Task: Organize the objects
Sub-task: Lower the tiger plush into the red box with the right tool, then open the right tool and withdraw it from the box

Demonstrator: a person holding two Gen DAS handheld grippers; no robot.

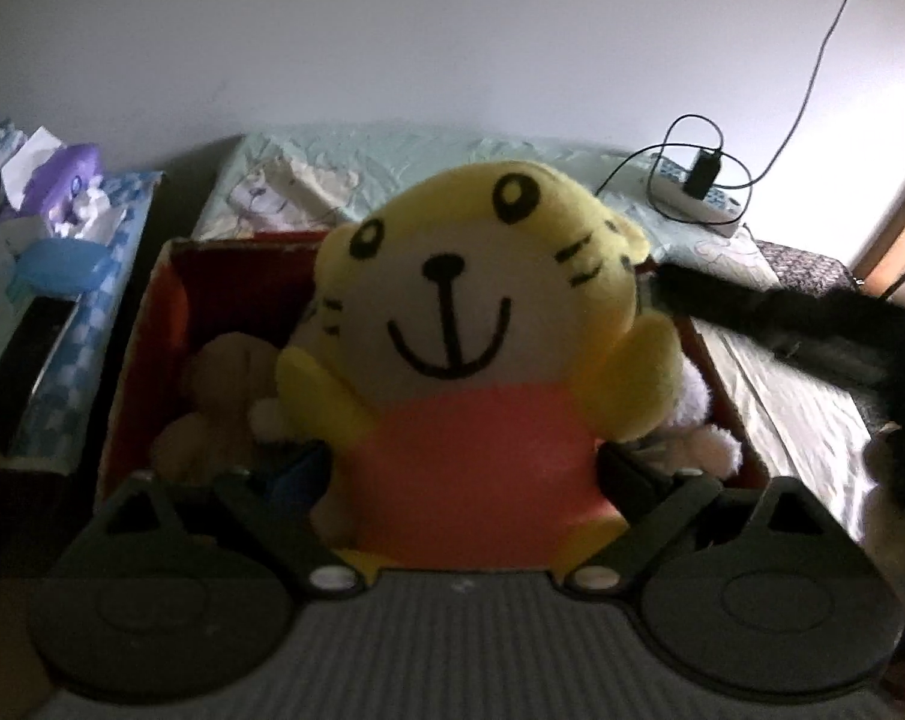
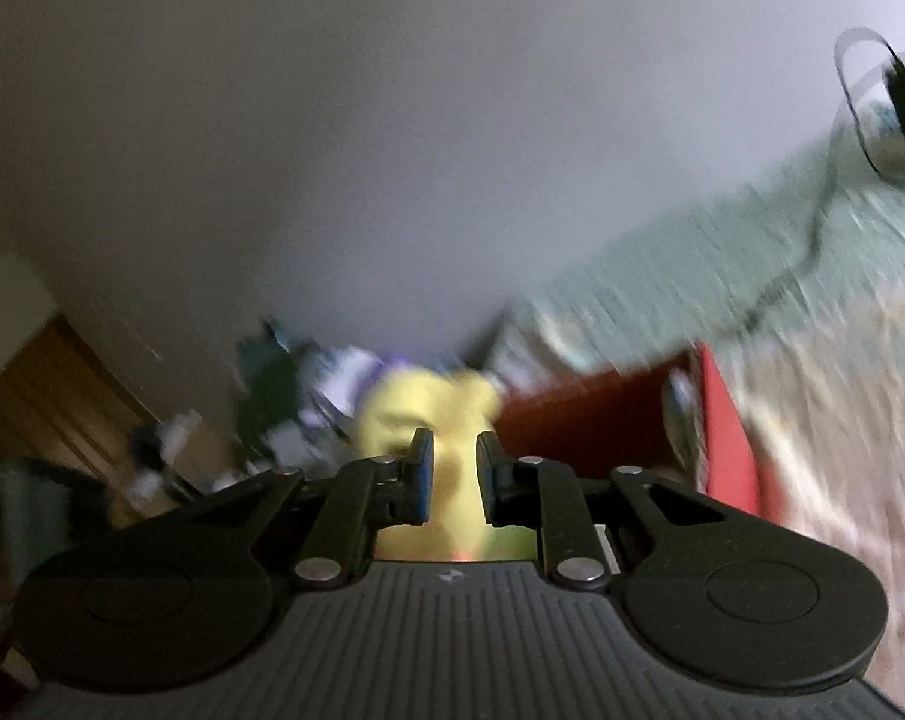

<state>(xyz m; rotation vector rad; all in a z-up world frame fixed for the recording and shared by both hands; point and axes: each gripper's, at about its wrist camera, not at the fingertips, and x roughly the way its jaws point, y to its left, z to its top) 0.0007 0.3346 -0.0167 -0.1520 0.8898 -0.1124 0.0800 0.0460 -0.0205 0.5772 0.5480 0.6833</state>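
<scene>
I hold the yellow plush tiger (image 1: pixel 470 324) at centre frame, left tool (image 1: pixel 461 474) clamped on its soft pink torso; it is light, compressible, non-fragile. Right tool (image 2: pixel 452 477) stands narrowly parted around its ear. Behind, the red box (image 1: pixel 152 324) contains a brown plush (image 1: pixel 224 396) and white plush (image 1: pixel 698 420).

The left wrist view looks forward, slightly down, from very near the yellow plush toy (image 1: pixel 476 324), with the red box (image 1: pixel 152 324) behind it. The right wrist view, blurred and tilted, faces the same toy from its side. Both views share toy, box and the power strip (image 1: pixel 692 192).
</scene>
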